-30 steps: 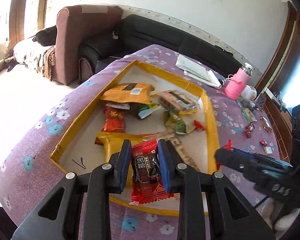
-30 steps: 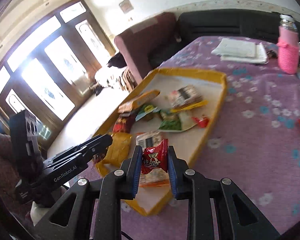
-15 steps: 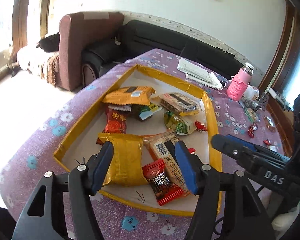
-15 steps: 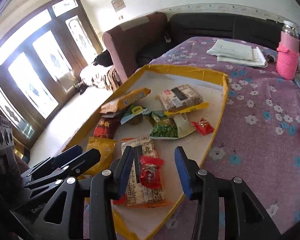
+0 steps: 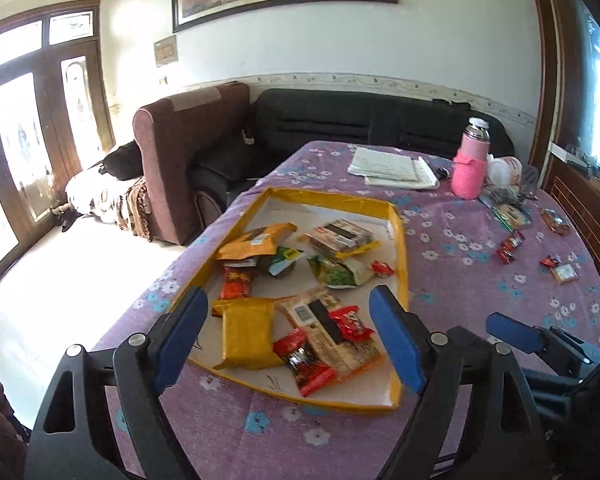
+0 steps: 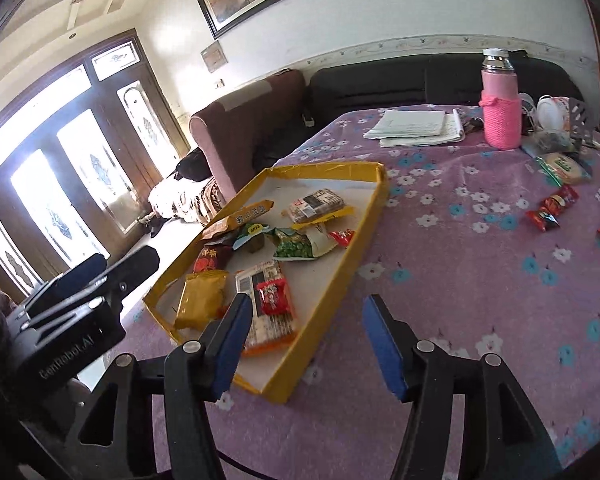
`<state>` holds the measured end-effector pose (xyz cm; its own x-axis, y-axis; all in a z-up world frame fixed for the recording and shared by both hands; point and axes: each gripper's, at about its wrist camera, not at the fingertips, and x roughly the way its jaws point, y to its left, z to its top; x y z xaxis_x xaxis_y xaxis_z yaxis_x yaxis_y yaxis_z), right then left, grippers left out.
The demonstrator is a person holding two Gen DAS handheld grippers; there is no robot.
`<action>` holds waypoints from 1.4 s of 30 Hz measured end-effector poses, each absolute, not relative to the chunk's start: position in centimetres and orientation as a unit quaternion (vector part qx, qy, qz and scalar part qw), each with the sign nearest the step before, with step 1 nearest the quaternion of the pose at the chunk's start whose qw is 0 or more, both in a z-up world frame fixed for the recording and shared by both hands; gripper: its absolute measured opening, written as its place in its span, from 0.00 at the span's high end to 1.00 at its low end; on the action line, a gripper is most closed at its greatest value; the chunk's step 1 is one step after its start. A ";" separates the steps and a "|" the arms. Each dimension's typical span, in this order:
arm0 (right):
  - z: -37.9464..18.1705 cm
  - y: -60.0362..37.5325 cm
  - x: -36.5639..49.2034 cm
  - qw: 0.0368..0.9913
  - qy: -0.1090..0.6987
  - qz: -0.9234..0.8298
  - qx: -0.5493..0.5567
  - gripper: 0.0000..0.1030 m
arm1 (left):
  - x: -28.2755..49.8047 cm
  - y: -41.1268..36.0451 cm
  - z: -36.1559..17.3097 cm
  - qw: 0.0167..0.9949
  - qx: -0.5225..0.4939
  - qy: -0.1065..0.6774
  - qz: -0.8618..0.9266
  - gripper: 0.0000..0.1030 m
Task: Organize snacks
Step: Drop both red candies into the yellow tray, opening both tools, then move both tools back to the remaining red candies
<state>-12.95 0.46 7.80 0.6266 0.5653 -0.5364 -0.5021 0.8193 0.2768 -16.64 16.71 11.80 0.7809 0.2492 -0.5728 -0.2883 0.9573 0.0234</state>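
A yellow-rimmed tray [image 5: 400,248] on the purple flowered tablecloth holds several snack packets. At its near end lie a yellow packet [image 5: 246,332], a dark red packet [image 5: 306,360] and a small red packet [image 5: 350,324] resting on a long cracker packet [image 5: 328,332]. My left gripper [image 5: 288,294] hovers above and short of them, jaws opening, pads touching nothing. My right gripper [image 6: 308,302] hangs over the tray's near right rim [image 6: 300,344], jaws opening and empty; the small red packet [image 6: 274,298] lies just beyond its left finger.
Loose red sweets [image 6: 552,208] and other small packets lie on the cloth to the right. A pink-sleeved bottle [image 6: 500,116] and a stack of papers [image 6: 416,126] stand at the far side. Sofas sit beyond the table edge.
Both grippers let go of the red packets they held; these now lie in the tray's near end. Both grippers have drawn back from the tray with jaws spreading wider.
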 end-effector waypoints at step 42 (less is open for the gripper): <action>7.7 -8.6 -11.8 0.923 0.323 0.207 0.027 0.28 | -15.3 8.6 11.6 0.950 0.011 0.303 0.072 0.19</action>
